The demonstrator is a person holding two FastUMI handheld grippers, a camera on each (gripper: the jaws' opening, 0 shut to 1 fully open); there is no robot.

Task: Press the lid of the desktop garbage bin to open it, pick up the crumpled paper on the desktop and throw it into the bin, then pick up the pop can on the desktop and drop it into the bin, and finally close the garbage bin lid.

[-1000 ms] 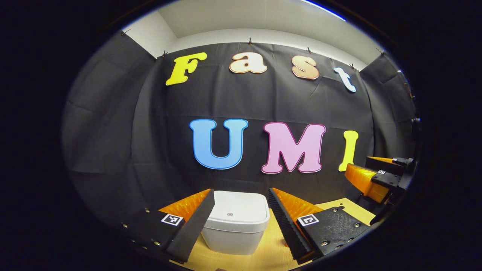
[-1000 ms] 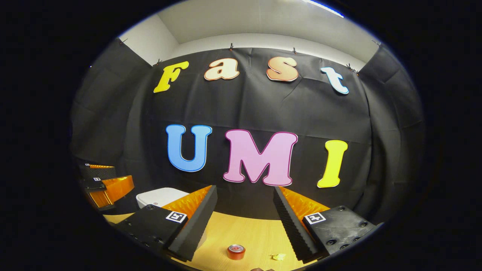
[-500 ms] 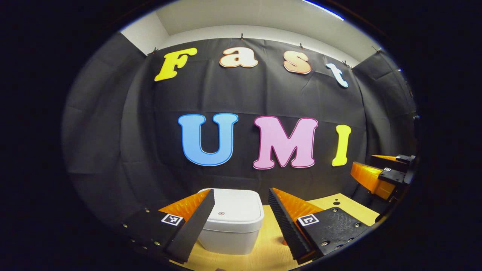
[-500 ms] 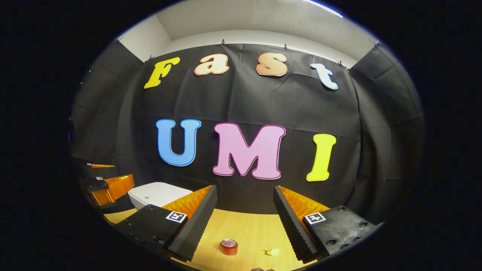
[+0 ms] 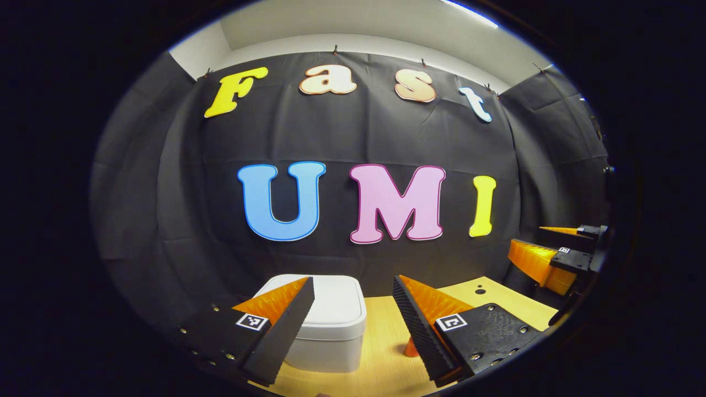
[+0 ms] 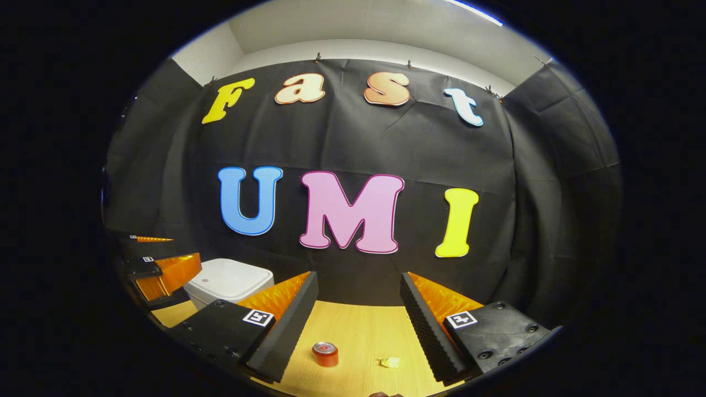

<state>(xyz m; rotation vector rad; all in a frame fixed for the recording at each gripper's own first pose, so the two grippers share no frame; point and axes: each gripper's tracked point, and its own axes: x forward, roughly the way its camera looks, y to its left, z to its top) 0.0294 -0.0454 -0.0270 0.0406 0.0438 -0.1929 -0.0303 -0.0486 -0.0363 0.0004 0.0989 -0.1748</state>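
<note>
Jaws on my left gripper (image 5: 353,309) stand wide apart, gripping nothing, with one white bin (image 5: 336,320), lid down, just ahead. My right gripper (image 6: 358,306) gapes empty too, above the wooden desktop (image 6: 358,336): I count one pop can (image 6: 325,354), one crumpled paper (image 6: 390,362).

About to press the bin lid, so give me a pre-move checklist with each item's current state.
1. White plastic desktop bin upright on the wooden desktop: ok.
2. Its white lid shut, ready for pressing: ok.
3. Left gripper open, holding nothing: ok.
4. Left gripper lined up over the lid: not ok, the bin sits towards its left finger.
5. Right gripper open, holding nothing: ok.
6. Red pop can and crumpled yellowish paper lying free on the desktop: ok.
</note>
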